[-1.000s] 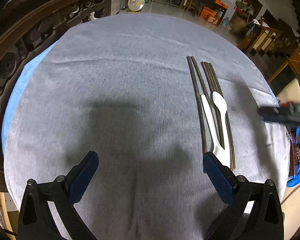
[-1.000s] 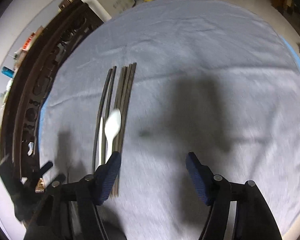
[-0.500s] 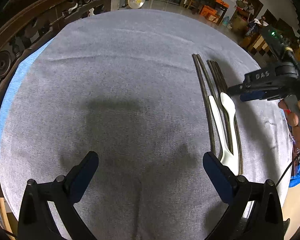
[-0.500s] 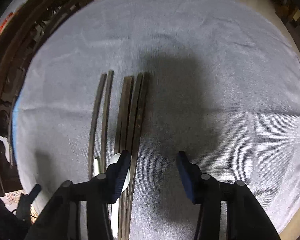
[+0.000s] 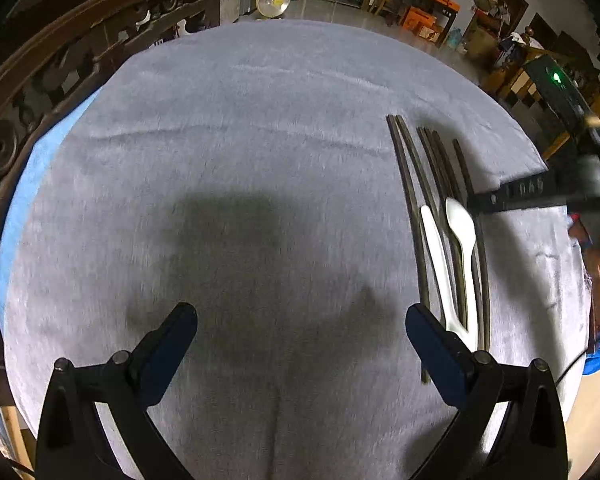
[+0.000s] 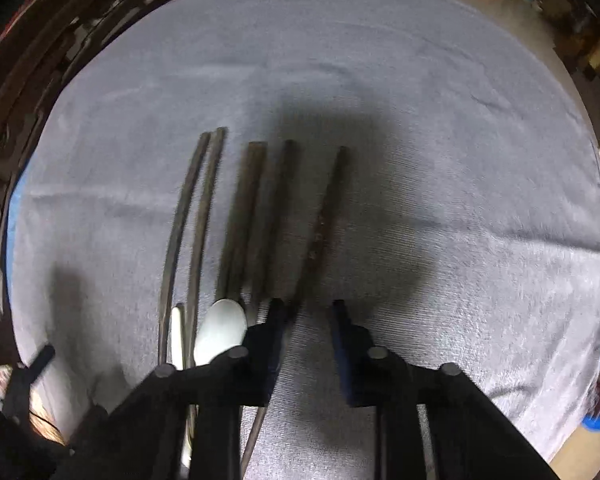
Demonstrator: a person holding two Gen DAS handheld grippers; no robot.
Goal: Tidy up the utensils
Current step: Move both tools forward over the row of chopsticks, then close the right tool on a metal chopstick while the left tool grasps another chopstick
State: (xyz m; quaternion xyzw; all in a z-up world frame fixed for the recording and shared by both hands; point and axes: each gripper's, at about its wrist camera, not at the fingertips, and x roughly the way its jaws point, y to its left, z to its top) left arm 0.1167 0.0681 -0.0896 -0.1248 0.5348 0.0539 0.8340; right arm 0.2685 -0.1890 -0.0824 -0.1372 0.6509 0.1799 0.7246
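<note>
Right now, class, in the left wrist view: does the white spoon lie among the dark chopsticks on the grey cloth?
Yes: the white spoon lies lengthwise among the dark chopsticks, on the grey cloth.

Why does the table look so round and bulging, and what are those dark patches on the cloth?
Both views use fisheye lenses, which bend the grey cloth-covered table. Left wrist view: the dark patch is a shadow. Right wrist view: shadow again, and the dark wooden chopsticks are slightly motion-blurred.
</note>
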